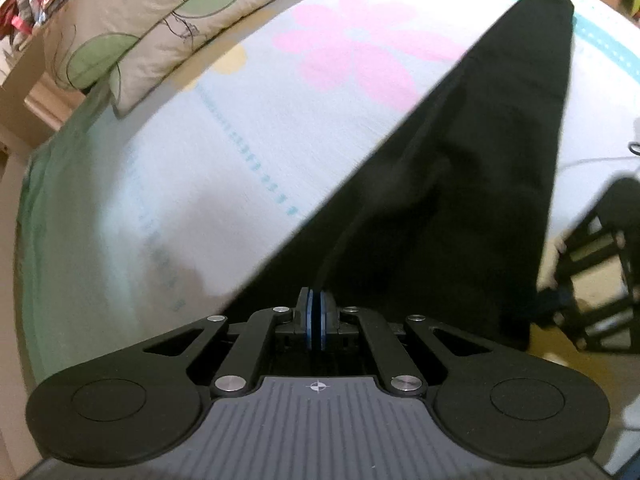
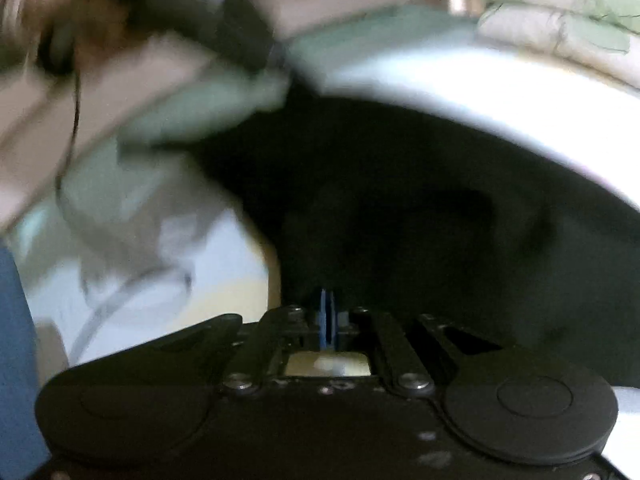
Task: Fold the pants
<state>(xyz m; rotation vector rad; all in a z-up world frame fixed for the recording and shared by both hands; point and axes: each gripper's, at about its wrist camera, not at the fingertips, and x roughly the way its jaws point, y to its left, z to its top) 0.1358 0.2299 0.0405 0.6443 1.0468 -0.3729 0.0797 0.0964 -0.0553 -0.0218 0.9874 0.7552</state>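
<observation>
The black pants [image 1: 480, 168] stretch from my left gripper [image 1: 316, 300] away across the bed to their far end at the upper right. My left gripper is shut on the near edge of the pants, blue pads pressed together, and lifts the cloth off the bed. In the right wrist view, which is blurred by motion, my right gripper [image 2: 328, 308] is shut on the dark pants [image 2: 420, 220], which fill the middle of the view. The right gripper also shows at the right edge of the left wrist view [image 1: 600, 264].
The bed has a pale blue sheet [image 1: 180, 200] with a pink flower print [image 1: 360, 52]. A beige pillow with green leaves [image 1: 132, 36] lies at the upper left, and shows in the right wrist view [image 2: 560, 20]. A white cable [image 1: 592, 160] lies at the right.
</observation>
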